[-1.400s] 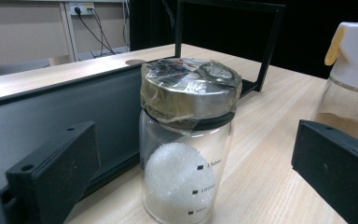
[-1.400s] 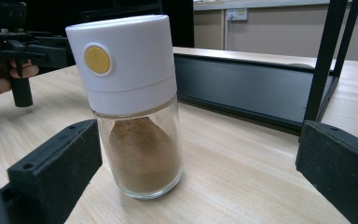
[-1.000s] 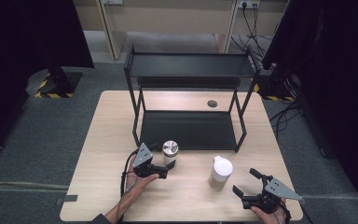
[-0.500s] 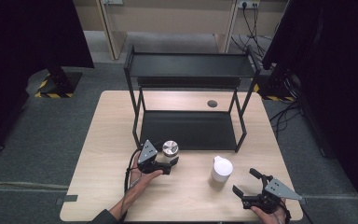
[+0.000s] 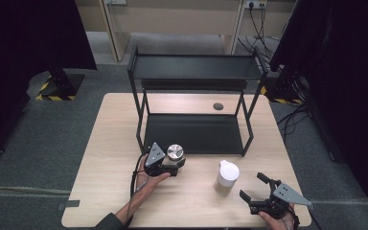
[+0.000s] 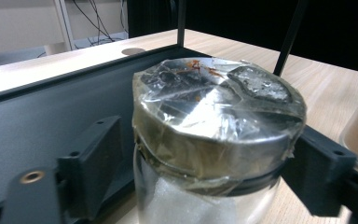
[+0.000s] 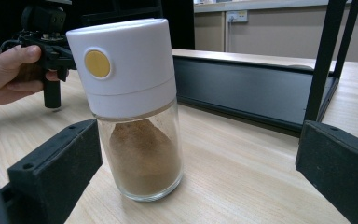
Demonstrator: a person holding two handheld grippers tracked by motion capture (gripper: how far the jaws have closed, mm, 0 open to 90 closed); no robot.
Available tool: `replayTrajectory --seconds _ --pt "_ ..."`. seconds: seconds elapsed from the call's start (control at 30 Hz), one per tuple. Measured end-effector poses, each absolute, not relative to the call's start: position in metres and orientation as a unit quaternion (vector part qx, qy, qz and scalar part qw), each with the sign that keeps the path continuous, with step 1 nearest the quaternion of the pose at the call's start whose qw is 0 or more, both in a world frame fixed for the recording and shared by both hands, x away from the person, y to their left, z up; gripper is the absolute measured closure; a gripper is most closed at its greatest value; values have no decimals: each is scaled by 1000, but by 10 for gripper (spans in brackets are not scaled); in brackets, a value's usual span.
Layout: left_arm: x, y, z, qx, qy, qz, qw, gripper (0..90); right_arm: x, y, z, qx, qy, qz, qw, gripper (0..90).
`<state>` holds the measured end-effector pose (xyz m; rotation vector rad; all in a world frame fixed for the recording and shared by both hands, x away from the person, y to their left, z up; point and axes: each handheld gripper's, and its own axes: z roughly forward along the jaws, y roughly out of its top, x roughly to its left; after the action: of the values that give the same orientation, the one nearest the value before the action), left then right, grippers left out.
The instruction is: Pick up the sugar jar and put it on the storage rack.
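On the worktop (image 5: 105, 191), your left gripper (image 5: 171, 164) has just been closing on the jar (image 5: 175, 154); right gripper (image 5: 256, 191) gapes empty

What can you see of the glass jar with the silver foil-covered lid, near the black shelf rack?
The glass jar with the silver foil-covered lid stands upright on the light wooden table, just in front of the black metal shelf rack's lower tray. Its body is clear glass; the round lid is wrapped in creased, shiny foil with tape around the rim. Something pale shows inside, unclear what. The left gripper has just been closing around it below the lid; its jaws flank the jar closely, though firm contact is hard to confirm.
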<state>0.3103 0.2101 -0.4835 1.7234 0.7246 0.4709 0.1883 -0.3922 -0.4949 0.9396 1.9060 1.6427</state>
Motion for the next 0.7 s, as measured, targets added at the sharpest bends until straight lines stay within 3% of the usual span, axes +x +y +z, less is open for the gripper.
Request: replayTrajectory --seconds 0.13,0.7 --pt "310 209 -483 740 303 202 565 301 189 -392 -495 339 693 595 226 5" --pt "305 208 -474 737 307 207 566 310 188 -392 -495 339 690 598 226 5"
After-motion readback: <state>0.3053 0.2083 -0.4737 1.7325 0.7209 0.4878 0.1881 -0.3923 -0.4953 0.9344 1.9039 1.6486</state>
